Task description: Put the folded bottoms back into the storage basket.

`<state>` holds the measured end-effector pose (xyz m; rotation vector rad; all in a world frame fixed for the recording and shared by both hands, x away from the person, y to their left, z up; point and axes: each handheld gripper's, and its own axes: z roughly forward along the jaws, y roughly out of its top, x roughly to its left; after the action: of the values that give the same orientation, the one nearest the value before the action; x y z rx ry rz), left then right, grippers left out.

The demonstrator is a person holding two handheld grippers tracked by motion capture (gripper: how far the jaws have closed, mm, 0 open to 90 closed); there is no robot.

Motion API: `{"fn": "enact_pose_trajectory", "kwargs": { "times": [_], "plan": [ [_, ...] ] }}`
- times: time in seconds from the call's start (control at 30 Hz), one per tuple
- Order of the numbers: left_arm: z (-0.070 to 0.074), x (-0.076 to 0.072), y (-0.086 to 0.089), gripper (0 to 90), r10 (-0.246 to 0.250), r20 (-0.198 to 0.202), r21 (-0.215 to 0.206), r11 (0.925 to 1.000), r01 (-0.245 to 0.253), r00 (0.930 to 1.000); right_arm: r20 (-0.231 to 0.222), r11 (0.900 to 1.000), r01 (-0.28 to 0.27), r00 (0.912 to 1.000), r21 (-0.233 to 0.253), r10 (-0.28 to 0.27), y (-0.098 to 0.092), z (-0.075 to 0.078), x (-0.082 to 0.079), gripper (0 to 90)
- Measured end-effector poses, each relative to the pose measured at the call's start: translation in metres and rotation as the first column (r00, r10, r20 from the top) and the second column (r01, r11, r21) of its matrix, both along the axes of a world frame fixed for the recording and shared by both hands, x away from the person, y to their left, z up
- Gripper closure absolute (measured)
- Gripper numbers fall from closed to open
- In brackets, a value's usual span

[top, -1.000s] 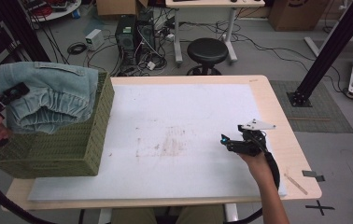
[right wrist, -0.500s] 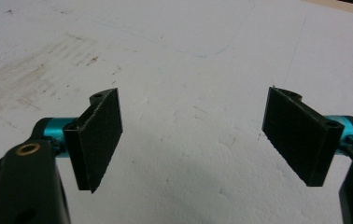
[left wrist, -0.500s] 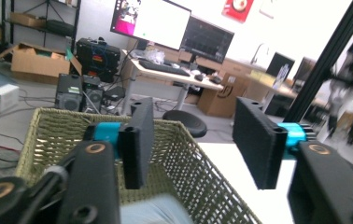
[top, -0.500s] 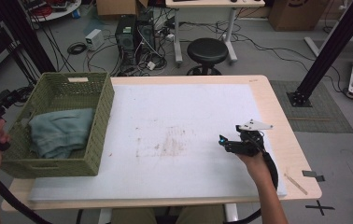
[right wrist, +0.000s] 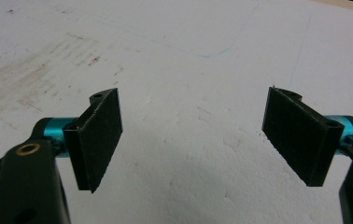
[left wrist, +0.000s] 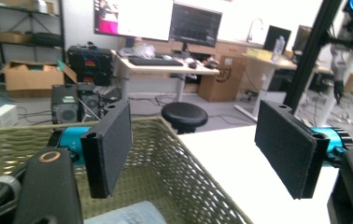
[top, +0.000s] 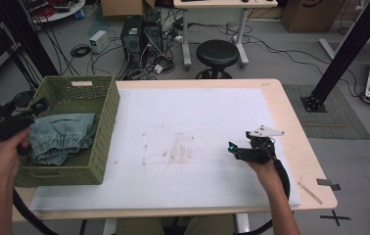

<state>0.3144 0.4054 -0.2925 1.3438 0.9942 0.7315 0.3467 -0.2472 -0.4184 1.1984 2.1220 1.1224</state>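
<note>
Left gripper hovers at the left edge of the frame, jaws spread wide and empty, right over the green basket's near-left rim. The crumpled denim garment lies inside. To grab it cleanly, I'd dip past the woven wall and pinch a thick fold. Right gripper, lower right, jaws apart too, floats over the bare white mat: plenty of open room there.
</note>
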Motion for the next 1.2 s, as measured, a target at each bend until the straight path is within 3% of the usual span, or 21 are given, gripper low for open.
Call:
{"fn": "enact_pose_trajectory", "kwargs": {
  "times": [0.23,0.6,0.9,1.2],
  "plan": [
    [-0.009,0.010,-0.035,24.6,-0.064,-0.006,0.011,0.9979,0.065,0.9979,-0.001,1.000,0.003,1.0000,-0.003,-0.003,0.000,-0.002,0.001,20.4],
    [-0.017,0.018,-0.092,24.2,-0.168,0.004,0.011,0.9857,0.168,0.9858,0.010,1.000,0.008,0.9999,0.002,-0.008,-0.005,-0.003,-0.001,20.4],
    [-0.025,0.023,-0.141,24.2,-0.250,0.011,0.035,0.9678,0.249,0.9682,0.019,1.000,0.007,0.9998,-0.006,-0.007,-0.005,-0.002,-0.004,20.4],
    [-0.042,0.028,-0.190,24.2,-0.328,-0.015,0.065,0.9425,0.328,0.9447,0.023,1.000,0.006,0.9997,0.000,-0.006,-0.004,-0.003,-0.006,20.4]
  ]
}}
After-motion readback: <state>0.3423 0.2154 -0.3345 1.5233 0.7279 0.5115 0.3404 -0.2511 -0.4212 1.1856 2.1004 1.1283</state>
